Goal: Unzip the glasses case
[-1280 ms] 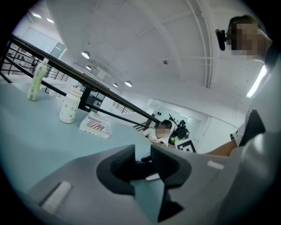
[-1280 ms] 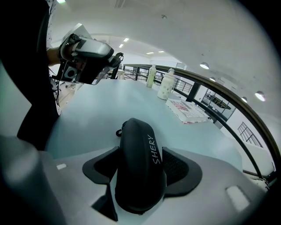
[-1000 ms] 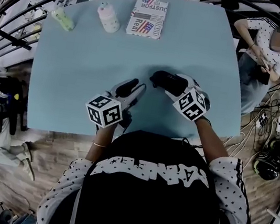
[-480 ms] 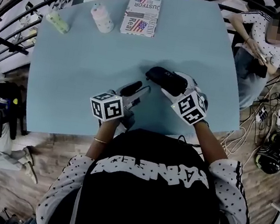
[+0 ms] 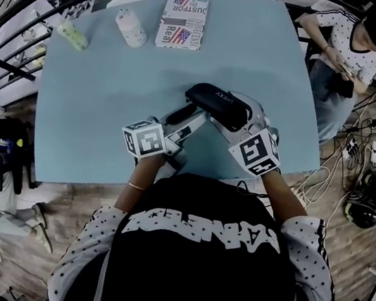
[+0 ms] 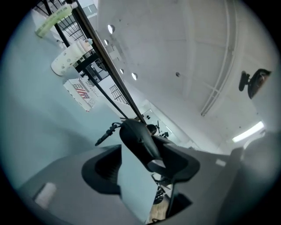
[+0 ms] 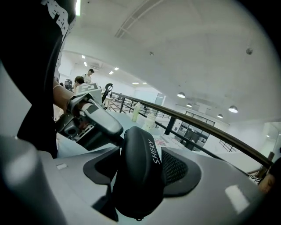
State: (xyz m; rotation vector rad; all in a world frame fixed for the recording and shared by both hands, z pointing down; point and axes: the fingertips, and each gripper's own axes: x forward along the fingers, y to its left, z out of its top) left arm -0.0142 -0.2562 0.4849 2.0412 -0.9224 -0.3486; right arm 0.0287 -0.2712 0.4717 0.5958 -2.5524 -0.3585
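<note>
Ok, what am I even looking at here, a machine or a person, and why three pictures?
A person, no machine. Each hand holds a pair of tongs; the patterned cubes belong to them. One picture comes from a camera on the person's head, looking down; the other two from cameras on the tongs. The right tongs are clamped on a black glasses case; the left tongs are open near its end. On the blue table are a white bottle, a green bottle and a flag-printed box.
</note>
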